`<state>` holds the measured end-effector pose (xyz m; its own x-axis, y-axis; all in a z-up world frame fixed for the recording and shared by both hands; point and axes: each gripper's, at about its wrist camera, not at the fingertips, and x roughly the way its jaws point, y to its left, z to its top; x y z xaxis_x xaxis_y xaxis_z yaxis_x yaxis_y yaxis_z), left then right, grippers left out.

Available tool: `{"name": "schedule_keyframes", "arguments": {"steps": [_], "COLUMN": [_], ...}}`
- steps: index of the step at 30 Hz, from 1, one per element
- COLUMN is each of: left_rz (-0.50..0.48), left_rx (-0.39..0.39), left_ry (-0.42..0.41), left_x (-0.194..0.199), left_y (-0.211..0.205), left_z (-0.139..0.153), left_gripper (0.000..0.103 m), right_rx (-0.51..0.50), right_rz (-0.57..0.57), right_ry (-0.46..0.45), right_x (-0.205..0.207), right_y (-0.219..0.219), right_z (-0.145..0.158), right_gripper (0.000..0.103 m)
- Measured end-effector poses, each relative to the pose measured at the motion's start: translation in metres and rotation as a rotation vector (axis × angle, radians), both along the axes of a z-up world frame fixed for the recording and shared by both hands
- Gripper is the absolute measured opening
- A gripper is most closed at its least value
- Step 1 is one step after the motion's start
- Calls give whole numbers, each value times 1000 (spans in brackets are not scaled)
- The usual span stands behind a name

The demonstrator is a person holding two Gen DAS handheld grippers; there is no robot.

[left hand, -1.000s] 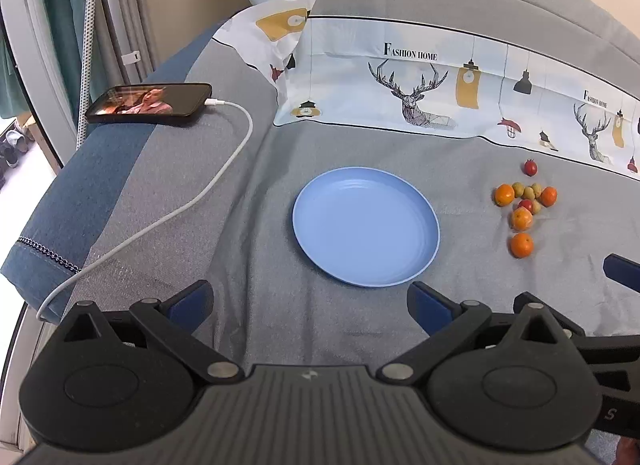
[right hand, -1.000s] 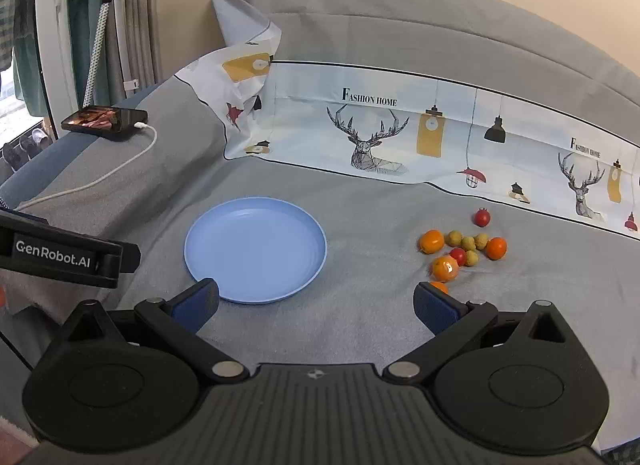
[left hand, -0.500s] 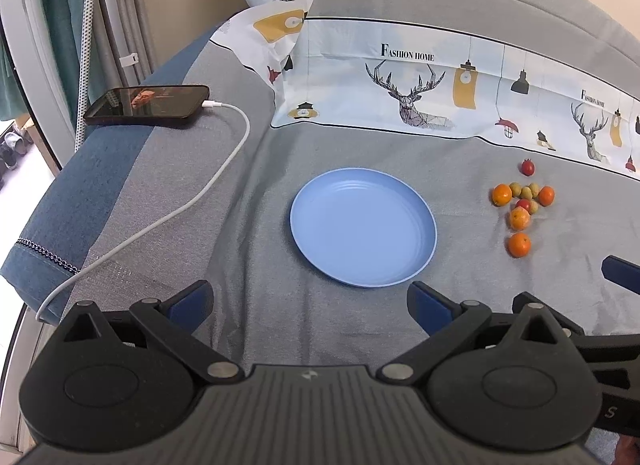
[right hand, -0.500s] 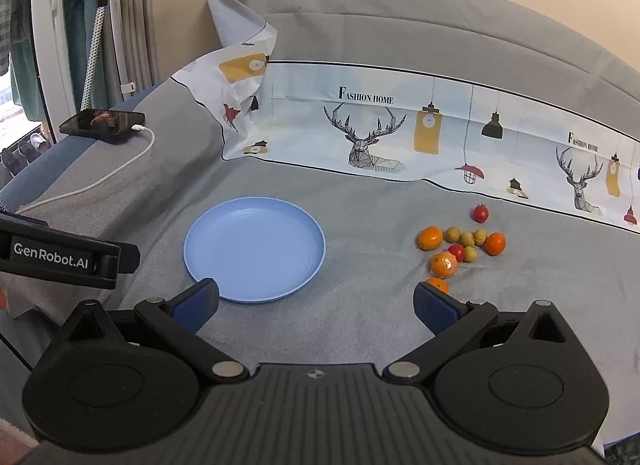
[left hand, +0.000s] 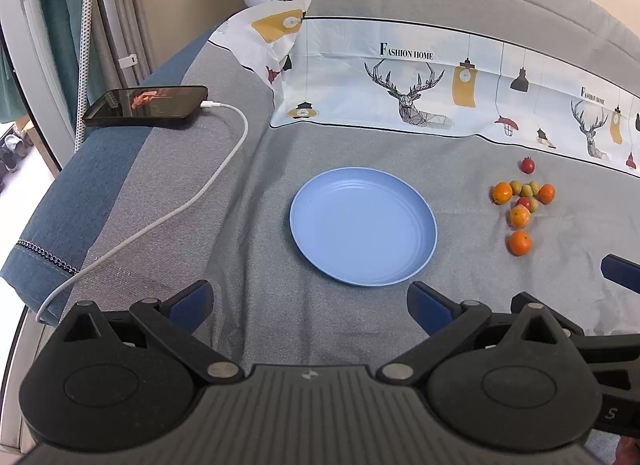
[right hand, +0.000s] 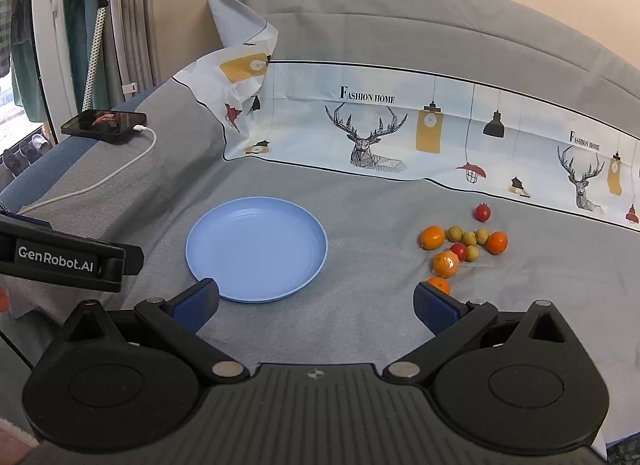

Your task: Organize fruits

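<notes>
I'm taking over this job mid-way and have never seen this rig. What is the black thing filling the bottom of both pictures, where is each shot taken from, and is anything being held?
There is no robot arm: a person carries a hand-held gripper in each hand, and each has a fisheye camera looking forward along its two blue-padded fingers. The black shape is the gripper's own body. One picture comes from the left hand-held gripper, the other from the right hand-held gripper. Both are open and hold nothing.

On the grey bedcover lies an empty blue plate. To its right is a loose cluster of small fruits: orange, yellow-green and red ones. None is on the plate yet. At far left a phone lies plugged into a white cable.
</notes>
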<state>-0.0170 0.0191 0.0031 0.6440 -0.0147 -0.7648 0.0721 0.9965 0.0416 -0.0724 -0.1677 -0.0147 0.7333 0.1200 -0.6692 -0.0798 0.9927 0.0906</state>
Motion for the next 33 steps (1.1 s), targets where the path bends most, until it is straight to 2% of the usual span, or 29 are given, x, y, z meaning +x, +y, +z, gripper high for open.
{"name": "schedule_keyframes", "arguments": {"steps": [33], "left_rz": [-10], "left_rx": [14], "left_ry": [2], "left_x": [-1], "left_y": [-2], "left_z": [3], "left_gripper": [103], "right_rx": [17], "right_rz": [5], "right_ry": [0], "right_x": [-1], "right_y": [1], "right_z": [1], "right_gripper": [103]}}
